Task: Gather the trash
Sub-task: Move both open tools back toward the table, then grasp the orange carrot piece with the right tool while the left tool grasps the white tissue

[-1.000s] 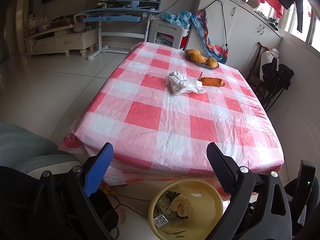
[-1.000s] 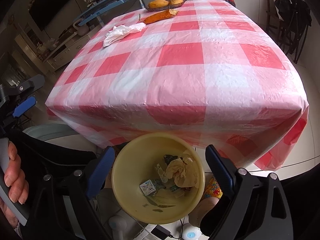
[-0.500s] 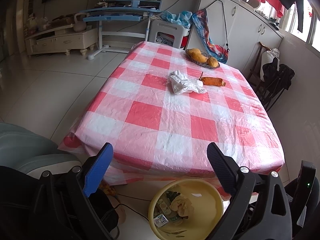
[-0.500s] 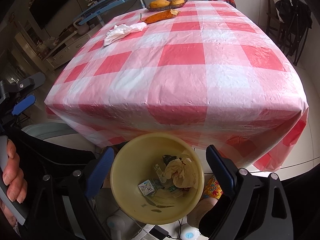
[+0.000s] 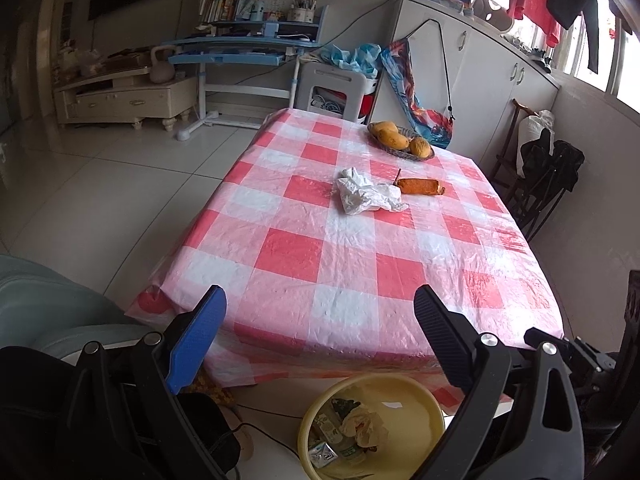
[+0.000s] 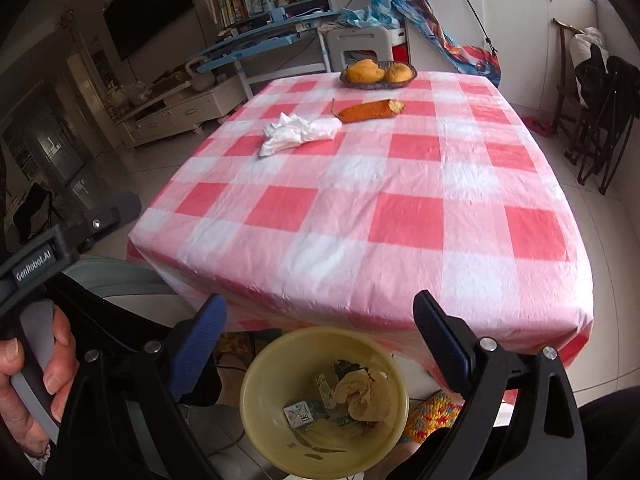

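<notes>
Table (image 5: 360, 280), red-white checked plastic cover, fills mid scene. Blue desk (image 5: 240, 46) with books, far left; white cabinets (image 5: 480, 80) far right; folded dark chair (image 5: 548, 176) right of table. Yellow bin (image 6: 324, 400) on floor at near table edge, holding wrappers and crumpled paper. Fruit basket (image 5: 402, 145) at far table end. Crumpled white tissue (image 5: 368, 196) mid-far on table, touching orange food piece (image 5: 420, 186) on its right. Left gripper (image 5: 320, 320): fingers wide, holding nothing. Right gripper (image 6: 320, 320): fingers wide, holding nothing, above bin. Left handle reads "GenRobot.AI" (image 6: 34, 266).
</notes>
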Demonstrator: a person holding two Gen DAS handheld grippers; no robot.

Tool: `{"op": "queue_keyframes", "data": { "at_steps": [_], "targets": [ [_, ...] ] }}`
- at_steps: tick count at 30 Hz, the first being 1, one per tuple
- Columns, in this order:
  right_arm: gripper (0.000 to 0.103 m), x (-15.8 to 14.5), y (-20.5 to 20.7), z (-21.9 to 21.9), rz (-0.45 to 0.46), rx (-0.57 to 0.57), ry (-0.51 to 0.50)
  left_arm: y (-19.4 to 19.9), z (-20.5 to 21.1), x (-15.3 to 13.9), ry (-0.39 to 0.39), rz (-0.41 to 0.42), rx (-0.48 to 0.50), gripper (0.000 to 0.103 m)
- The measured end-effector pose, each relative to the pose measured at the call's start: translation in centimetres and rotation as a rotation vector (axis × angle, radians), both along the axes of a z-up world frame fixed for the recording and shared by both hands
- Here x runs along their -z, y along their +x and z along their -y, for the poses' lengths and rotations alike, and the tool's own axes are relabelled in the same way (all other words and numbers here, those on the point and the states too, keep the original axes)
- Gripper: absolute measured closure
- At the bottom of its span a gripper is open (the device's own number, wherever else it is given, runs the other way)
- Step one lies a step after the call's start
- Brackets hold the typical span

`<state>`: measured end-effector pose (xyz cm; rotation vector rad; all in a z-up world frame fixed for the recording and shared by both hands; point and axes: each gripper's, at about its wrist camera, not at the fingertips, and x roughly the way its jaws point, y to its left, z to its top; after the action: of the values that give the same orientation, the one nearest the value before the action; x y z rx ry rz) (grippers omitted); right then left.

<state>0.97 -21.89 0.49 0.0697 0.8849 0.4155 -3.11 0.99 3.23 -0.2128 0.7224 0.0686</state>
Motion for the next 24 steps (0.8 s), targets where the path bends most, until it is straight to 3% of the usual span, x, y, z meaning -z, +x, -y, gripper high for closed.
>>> {"op": "queue_keyframes", "data": {
  "at_steps": [7, 12, 18, 24],
  "targets": [
    [0.013, -2.2, 4.5, 0.1, 0.057, -0.035, -0.017, 1.7, 0.2, -0.3, -0.028, -0.039, 0.068, 0.012],
    [0.013, -3.4, 9.3, 0.0, 0.088, -0.051, -0.047, 4.0, 1.1, -0.8, 0.006, -0.052, 0.110, 0.012],
    [0.013, -2.0, 15.1, 0.1, 0.039, -0.024, 0.000, 8.6, 1.7, -0.9, 0.043, -0.073, 0.125, 0.012],
    [0.014, -0.2, 19.4, 0.5, -0.022, 0.041, 0.081, 14.5, 1.9, 0.3, 0.030, -0.114, 0.106, 0.012]
  ]
}}
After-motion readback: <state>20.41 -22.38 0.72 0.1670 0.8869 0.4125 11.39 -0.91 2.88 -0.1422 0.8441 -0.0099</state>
